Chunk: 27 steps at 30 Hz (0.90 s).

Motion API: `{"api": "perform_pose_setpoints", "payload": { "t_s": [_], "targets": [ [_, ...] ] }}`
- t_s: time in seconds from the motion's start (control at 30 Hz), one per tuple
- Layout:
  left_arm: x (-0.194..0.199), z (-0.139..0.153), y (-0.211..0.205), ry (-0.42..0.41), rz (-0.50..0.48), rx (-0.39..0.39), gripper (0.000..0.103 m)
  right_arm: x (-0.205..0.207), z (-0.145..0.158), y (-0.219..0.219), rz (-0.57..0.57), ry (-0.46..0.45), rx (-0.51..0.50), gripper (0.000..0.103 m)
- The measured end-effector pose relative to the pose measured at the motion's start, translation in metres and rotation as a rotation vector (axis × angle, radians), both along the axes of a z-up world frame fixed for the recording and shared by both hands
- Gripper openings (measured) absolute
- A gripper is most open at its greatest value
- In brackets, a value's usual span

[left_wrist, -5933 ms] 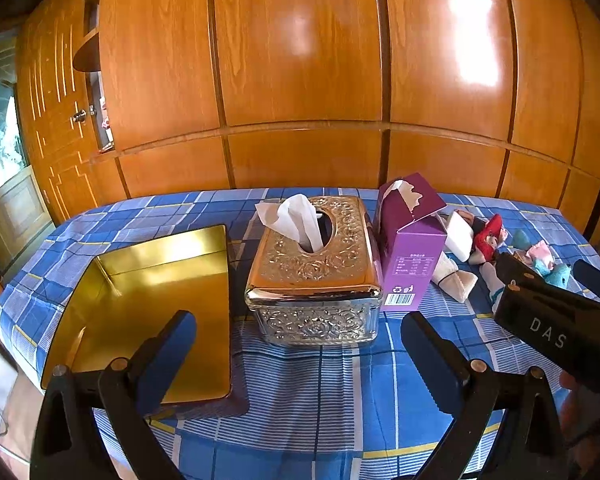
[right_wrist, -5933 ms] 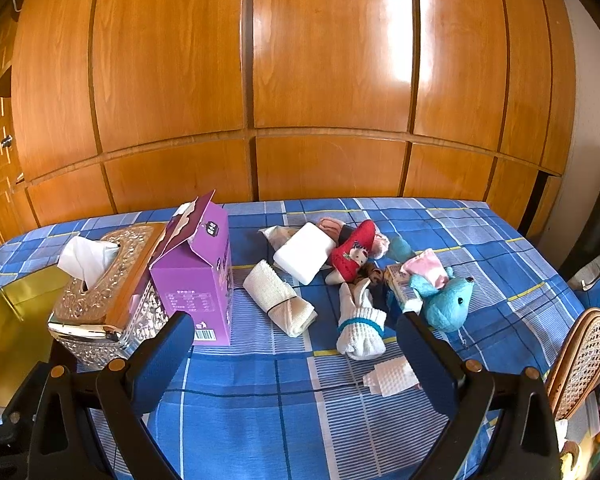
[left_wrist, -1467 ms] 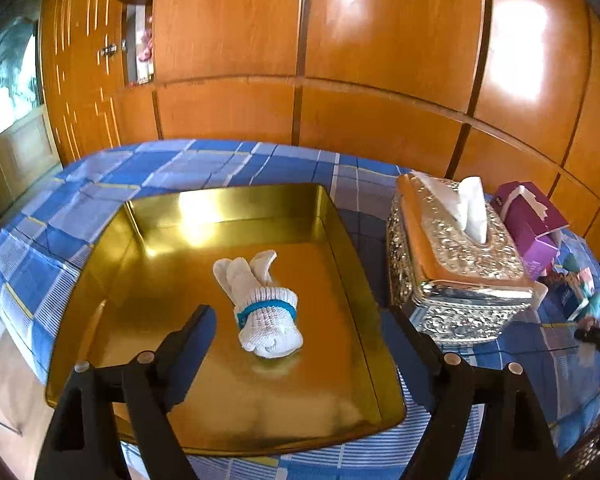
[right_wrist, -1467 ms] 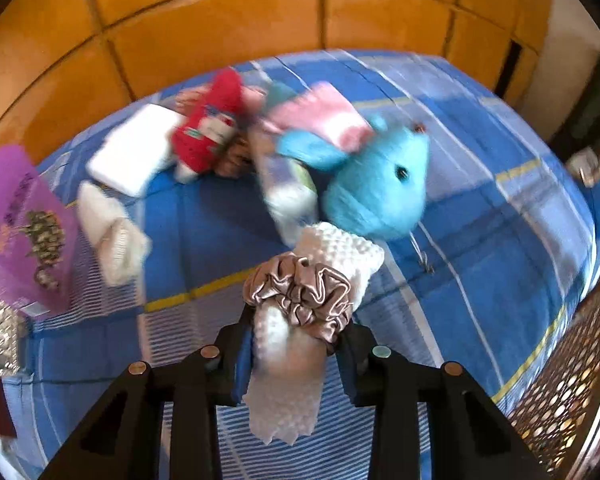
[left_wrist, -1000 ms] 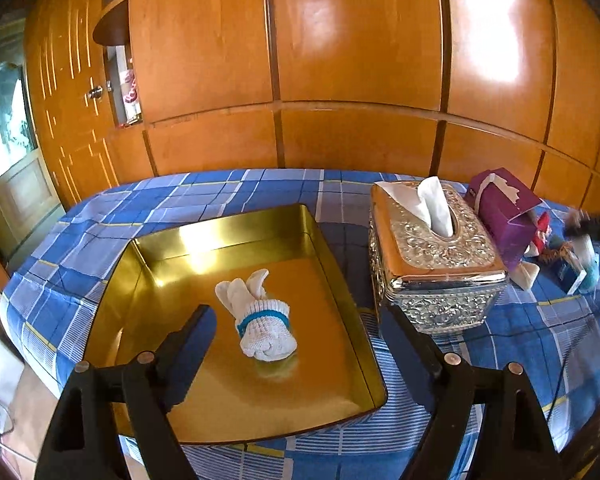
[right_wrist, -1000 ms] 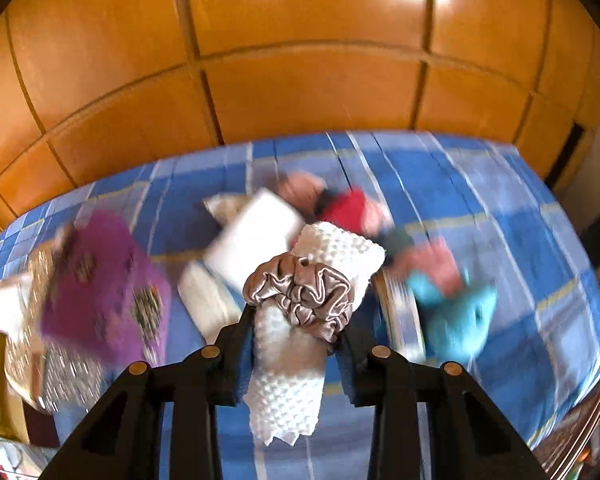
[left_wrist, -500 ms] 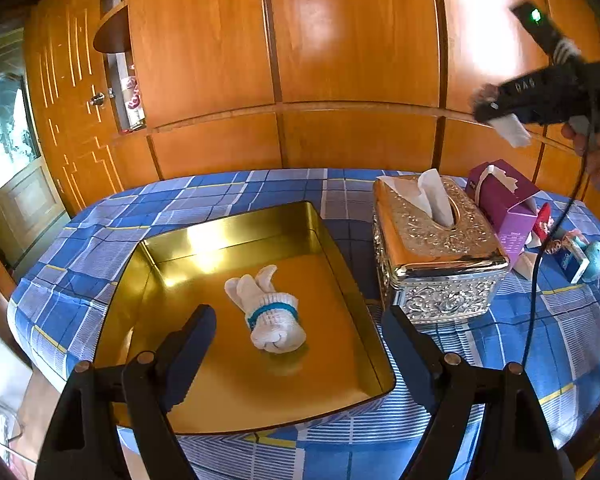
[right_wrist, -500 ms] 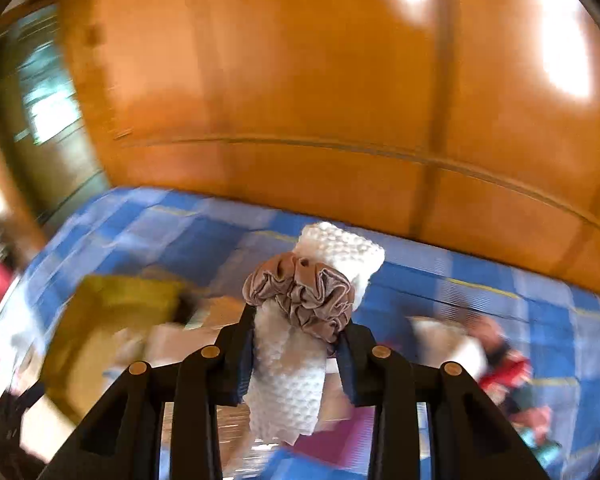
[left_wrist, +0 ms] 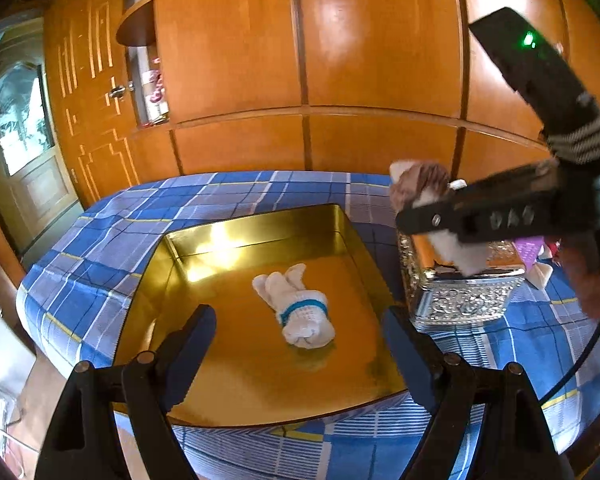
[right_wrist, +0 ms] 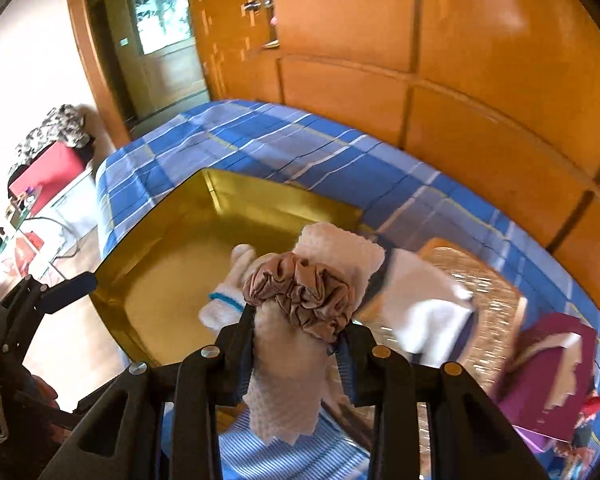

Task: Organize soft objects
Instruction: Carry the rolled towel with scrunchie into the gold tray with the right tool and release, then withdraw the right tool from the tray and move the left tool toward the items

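My right gripper [right_wrist: 298,336] is shut on a rolled white cloth [right_wrist: 288,380] bound by a brown scrunchie [right_wrist: 300,294]. It hangs in the air over the right rim of the gold tray [right_wrist: 168,232], tilted down toward it. In the left wrist view that gripper [left_wrist: 416,216] shows at the right, above the silver tissue box [left_wrist: 460,296], with the white cloth [left_wrist: 452,248] drooping below it. A white glove with a blue band [left_wrist: 296,312] lies in the middle of the gold tray [left_wrist: 188,256]. My left gripper [left_wrist: 296,340] stands open at the tray's near edge, holding nothing.
The tissue box [right_wrist: 476,280] stands right of the tray, with a purple carton [right_wrist: 548,376] beyond it. A blue checked cloth [left_wrist: 116,232] covers the table. Wooden wall panels [left_wrist: 372,40] rise behind. A hand [left_wrist: 592,268] holds the right gripper at the right.
My right gripper has swung left with the scrunchie-bound cloth, from high over the tissue box down to the tray's right rim. The left gripper has barely shifted and stays open.
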State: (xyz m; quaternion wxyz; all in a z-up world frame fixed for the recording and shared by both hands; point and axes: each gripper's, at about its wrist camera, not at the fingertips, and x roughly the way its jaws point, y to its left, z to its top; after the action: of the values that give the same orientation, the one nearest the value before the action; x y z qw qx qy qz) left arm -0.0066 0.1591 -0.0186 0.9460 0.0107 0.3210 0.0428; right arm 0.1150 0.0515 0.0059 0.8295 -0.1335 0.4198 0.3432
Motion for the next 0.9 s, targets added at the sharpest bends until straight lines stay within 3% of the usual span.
{"api": "perform_pose_setpoints", "payload": {
  "t_s": [0.27,0.43,0.6,0.9],
  "targets": [
    [-0.005,-0.001,0.047,-0.003,0.142,-0.045,0.085,0.002,-0.025,0.052,0.067,0.04,-0.053,0.038],
    [-0.006,0.0,0.081,-0.016,0.243,-0.058,0.087,0.004,-0.041,0.069,0.049,0.092,-0.057,0.068],
    [-0.006,-0.006,0.103,-0.011,0.302,-0.072,0.088,-0.01,-0.03,0.066,0.019,0.01,-0.068,0.069],
    [-0.001,-0.018,0.095,0.023,0.277,-0.08,0.088,-0.043,0.007,0.036,-0.138,-0.192,-0.127,0.069]
  ]
}}
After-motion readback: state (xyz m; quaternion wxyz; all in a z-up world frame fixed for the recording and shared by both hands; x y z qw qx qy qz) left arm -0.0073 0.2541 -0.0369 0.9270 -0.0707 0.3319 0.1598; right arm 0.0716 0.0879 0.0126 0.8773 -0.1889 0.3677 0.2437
